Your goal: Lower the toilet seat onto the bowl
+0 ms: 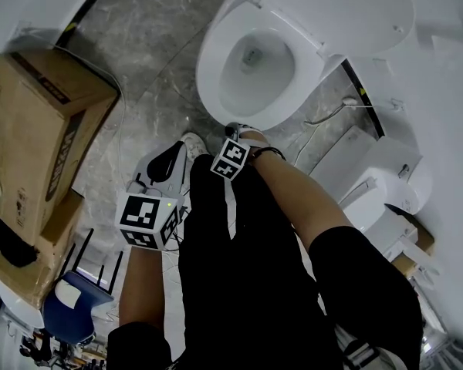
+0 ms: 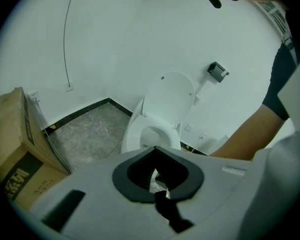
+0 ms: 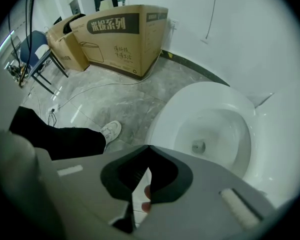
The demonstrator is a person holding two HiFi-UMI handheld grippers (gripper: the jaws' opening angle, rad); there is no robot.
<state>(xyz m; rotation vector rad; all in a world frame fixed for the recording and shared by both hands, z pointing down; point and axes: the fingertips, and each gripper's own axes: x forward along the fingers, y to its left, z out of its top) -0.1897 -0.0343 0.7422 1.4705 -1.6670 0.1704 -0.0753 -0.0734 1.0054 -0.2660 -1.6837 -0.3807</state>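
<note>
The white toilet [image 1: 247, 68] stands on the grey floor ahead of me. Its lid [image 1: 332, 6] is raised against the wall, and a white ring lies flat around the bowl opening [image 2: 152, 134]. I cannot tell whether that ring is the seat or the bare rim. My right gripper [image 1: 235, 132] hangs just in front of the bowl [image 3: 215, 134], shut with nothing between its jaws [image 3: 149, 146]. My left gripper [image 1: 170, 159] is lower and to the left, farther from the toilet, and is also shut and empty [image 2: 155, 148]. Neither gripper touches the toilet.
Large cardboard boxes [image 1: 38, 137] stand at the left, with a blue chair [image 1: 69, 299] below them. More white fixtures [image 1: 378, 191] sit at the right. A thin cable [image 1: 332, 114] lies on the floor by the toilet. My shoe [image 1: 193, 143] is near the bowl's base.
</note>
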